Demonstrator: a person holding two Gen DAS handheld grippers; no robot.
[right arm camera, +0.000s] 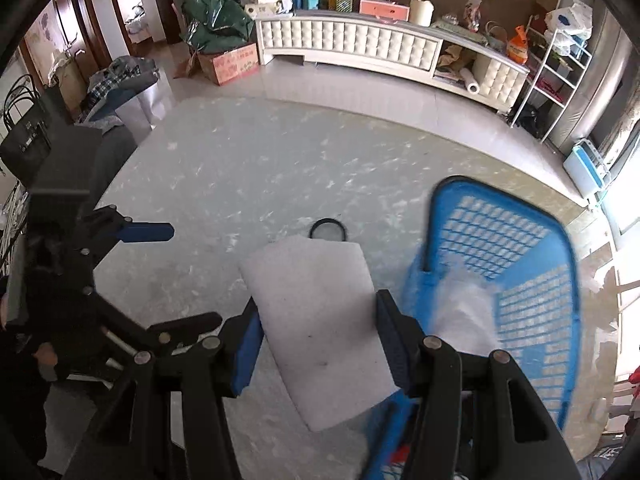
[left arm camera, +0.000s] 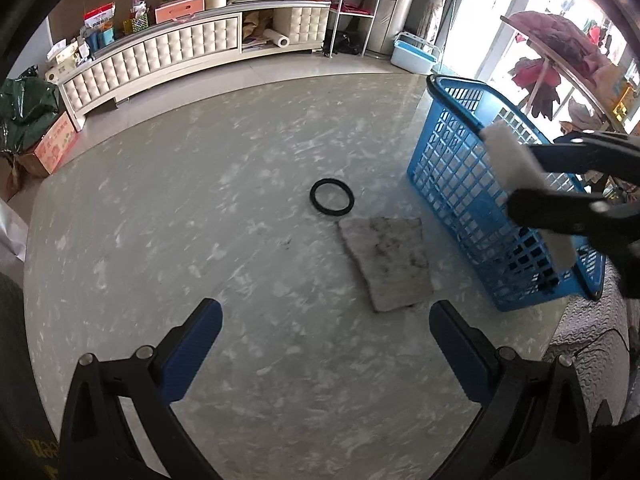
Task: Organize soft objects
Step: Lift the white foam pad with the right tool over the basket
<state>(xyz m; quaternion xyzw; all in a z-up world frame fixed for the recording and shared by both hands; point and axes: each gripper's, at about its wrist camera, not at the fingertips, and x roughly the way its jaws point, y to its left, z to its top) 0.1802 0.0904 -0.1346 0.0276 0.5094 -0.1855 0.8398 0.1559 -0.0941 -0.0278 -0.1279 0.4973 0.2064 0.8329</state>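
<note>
Two tools show: the right tool (right arm camera: 318, 344) at lower centre clamps a white foam pad (right arm camera: 320, 320) beside the blue basket (right arm camera: 560, 240). Only the left view shows the left tool (left arm camera: 326, 354) spread wide over the counter (left arm camera: 160, 200), a stained pad (left arm camera: 386, 264) lying beyond it.

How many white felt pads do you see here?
2: one white pad held between the right gripper's jaws; one dirty pad flat on the table. The basket may hide more.
</note>
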